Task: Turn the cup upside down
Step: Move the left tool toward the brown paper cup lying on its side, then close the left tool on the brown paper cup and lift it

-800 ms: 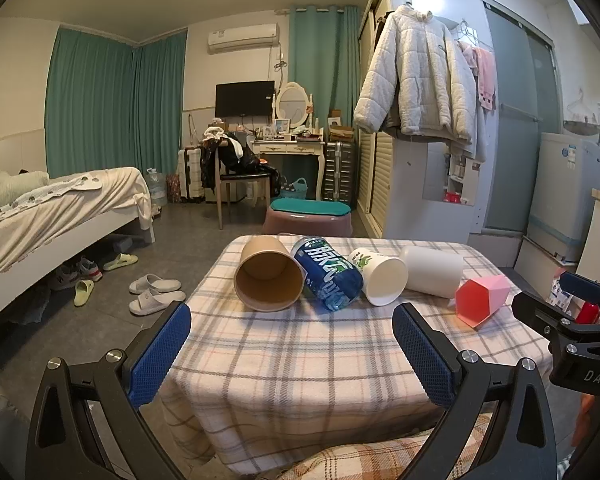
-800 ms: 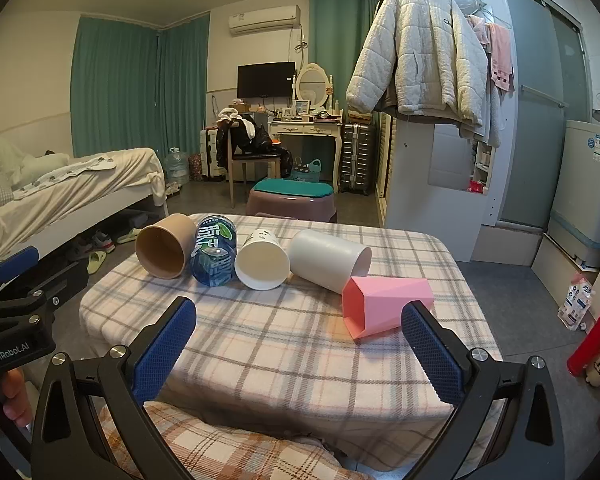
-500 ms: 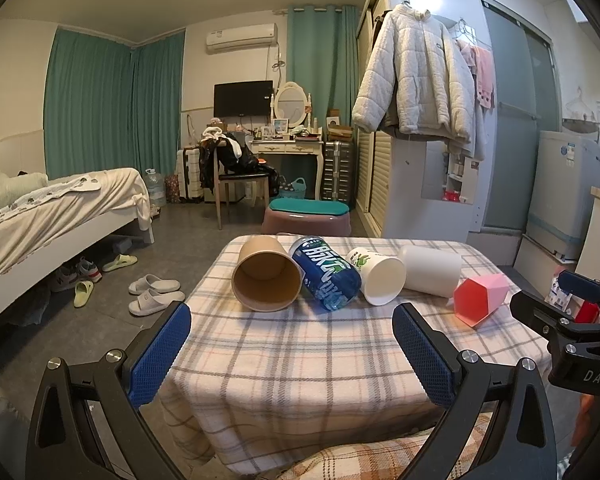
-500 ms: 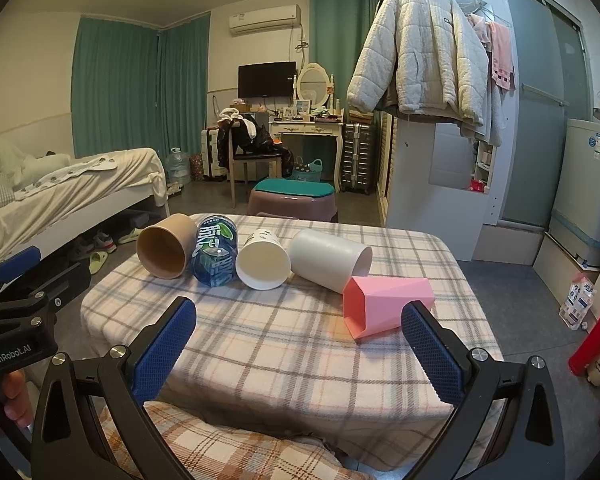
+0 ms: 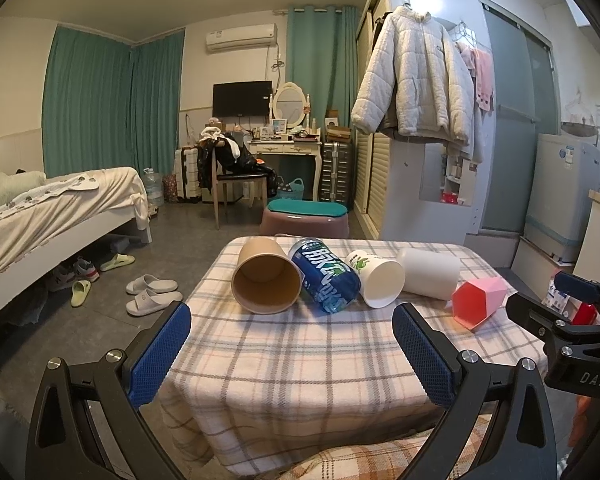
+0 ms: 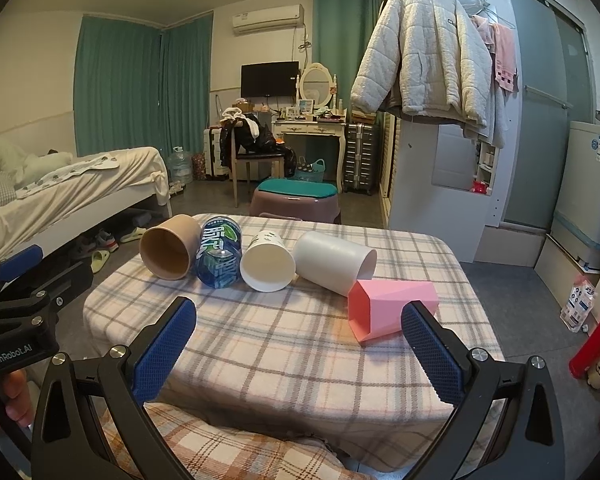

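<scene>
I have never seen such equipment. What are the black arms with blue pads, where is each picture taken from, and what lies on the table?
There is no robot here. A person holds hand tongs in each hand, with a camera looking forward along the two fingers. One picture comes from the left tongs, the other from the right tongs. Both are open and hold nothing. On the table, under a checked cloth, five things lie on their sides in a row: a brown cup, a blue can, a white printed cup, a plain white cup and a pink cup. None is flipped yet.
</scene>
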`<state>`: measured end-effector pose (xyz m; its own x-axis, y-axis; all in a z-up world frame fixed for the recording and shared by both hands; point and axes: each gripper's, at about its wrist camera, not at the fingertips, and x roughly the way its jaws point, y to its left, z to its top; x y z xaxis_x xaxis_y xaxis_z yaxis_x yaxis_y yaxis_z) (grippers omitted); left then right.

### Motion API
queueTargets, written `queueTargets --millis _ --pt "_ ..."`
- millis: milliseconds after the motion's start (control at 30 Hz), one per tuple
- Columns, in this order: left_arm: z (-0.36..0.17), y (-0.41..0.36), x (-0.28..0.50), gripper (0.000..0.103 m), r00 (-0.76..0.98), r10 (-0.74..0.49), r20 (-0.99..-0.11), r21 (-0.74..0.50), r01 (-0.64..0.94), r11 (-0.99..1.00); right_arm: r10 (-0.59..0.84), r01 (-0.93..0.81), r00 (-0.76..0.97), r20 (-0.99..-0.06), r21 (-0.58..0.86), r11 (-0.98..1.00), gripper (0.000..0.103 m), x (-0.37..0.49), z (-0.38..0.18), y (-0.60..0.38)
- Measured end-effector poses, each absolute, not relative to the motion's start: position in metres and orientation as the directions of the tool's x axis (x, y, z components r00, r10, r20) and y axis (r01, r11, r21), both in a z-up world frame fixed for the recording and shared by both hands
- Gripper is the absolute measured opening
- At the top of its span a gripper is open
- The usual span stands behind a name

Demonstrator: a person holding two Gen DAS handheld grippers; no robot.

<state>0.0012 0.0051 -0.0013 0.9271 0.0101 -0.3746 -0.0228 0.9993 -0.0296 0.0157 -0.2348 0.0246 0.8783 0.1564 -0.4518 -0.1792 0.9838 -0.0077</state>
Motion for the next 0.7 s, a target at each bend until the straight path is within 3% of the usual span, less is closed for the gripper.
queueTargets --millis 700 --pt "0.015 0.036 0.057 0.103 0.907 0.008 -0.422 -0.055 -0.034 0.998 0.152 -0.175 0.864 -0.48 -0.003 0.985 0.103 0.06 0.034 -0.214"
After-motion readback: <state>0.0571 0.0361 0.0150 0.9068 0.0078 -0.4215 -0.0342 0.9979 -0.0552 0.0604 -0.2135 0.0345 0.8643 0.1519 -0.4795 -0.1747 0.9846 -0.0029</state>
